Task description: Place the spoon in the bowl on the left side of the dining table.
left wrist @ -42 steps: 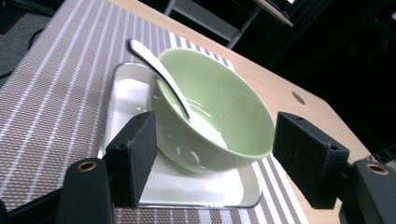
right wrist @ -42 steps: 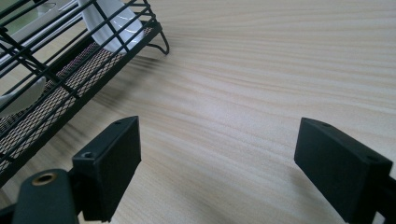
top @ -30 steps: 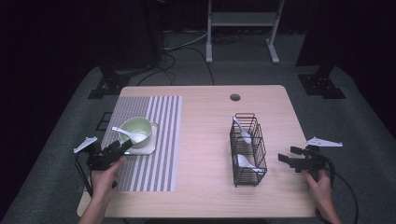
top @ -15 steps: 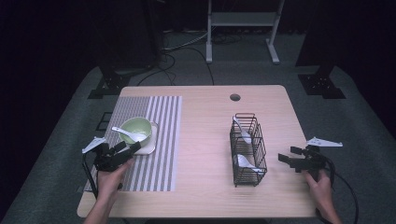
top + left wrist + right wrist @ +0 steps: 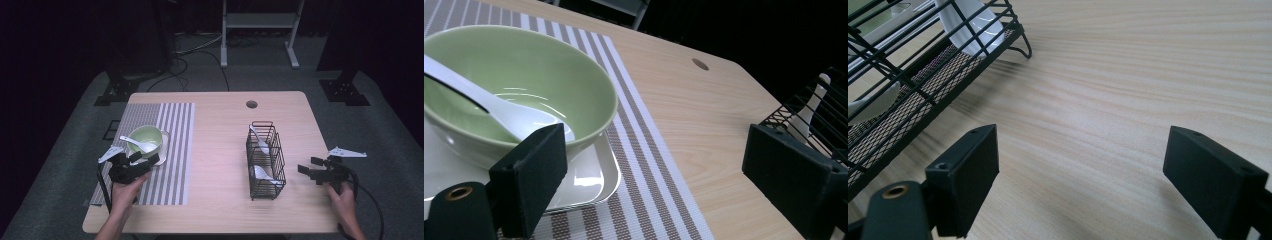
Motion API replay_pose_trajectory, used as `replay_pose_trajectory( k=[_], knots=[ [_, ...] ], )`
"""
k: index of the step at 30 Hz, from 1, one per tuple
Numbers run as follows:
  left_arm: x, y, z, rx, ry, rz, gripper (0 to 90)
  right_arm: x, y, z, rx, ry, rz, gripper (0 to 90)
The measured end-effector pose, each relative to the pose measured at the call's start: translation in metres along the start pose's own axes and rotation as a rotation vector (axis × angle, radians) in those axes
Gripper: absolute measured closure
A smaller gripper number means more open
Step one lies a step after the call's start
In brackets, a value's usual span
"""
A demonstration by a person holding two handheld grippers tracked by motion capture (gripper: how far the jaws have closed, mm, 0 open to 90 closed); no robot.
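Observation:
A pale green bowl [image 5: 145,137] [image 5: 524,70] sits on a white square plate [image 5: 163,148] [image 5: 594,172] on a striped placemat [image 5: 172,150]. A white spoon [image 5: 140,144] [image 5: 489,111] lies in the bowl. My left gripper [image 5: 141,160] [image 5: 674,175] stands open just in front of the plate's near edge, with nothing between its jaws. A black wire basket [image 5: 265,159] [image 5: 908,75] at the right holds two white spoons [image 5: 260,140] [image 5: 968,25]. My right gripper [image 5: 310,170] [image 5: 1083,175] rests open on the wood to the right of the basket, holding nothing.
The wooden table [image 5: 220,130] has a round cable hole [image 5: 251,104] [image 5: 700,64] near its far edge. Bare wood lies between the placemat and the basket. Beyond the table are a dark floor, cables and stand legs.
My left gripper has moved forward and right, closer to the plate and bowl. The right gripper has stayed where it was.

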State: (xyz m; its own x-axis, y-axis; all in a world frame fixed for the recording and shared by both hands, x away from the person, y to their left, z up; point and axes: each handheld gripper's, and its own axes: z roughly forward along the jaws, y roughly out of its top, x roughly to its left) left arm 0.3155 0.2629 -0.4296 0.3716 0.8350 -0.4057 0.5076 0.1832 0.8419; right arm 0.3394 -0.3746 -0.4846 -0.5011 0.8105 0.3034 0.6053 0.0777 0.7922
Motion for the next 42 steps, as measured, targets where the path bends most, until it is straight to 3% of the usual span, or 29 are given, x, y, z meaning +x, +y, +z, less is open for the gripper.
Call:
replay_pose_trajectory(
  k=[22, 42],
  knots=[
    [-0.036, -0.007, 0.025, 0.052, -0.056, 0.077, 9.9, 0.000, 0.000, 0.000, -0.004, 0.007, -0.002, 13.6],
    [-0.058, -0.022, 0.042, 0.099, -0.108, 0.100, 9.9, 0.000, 0.000, -0.001, -0.006, 0.011, -0.005, 13.6]
  ],
)
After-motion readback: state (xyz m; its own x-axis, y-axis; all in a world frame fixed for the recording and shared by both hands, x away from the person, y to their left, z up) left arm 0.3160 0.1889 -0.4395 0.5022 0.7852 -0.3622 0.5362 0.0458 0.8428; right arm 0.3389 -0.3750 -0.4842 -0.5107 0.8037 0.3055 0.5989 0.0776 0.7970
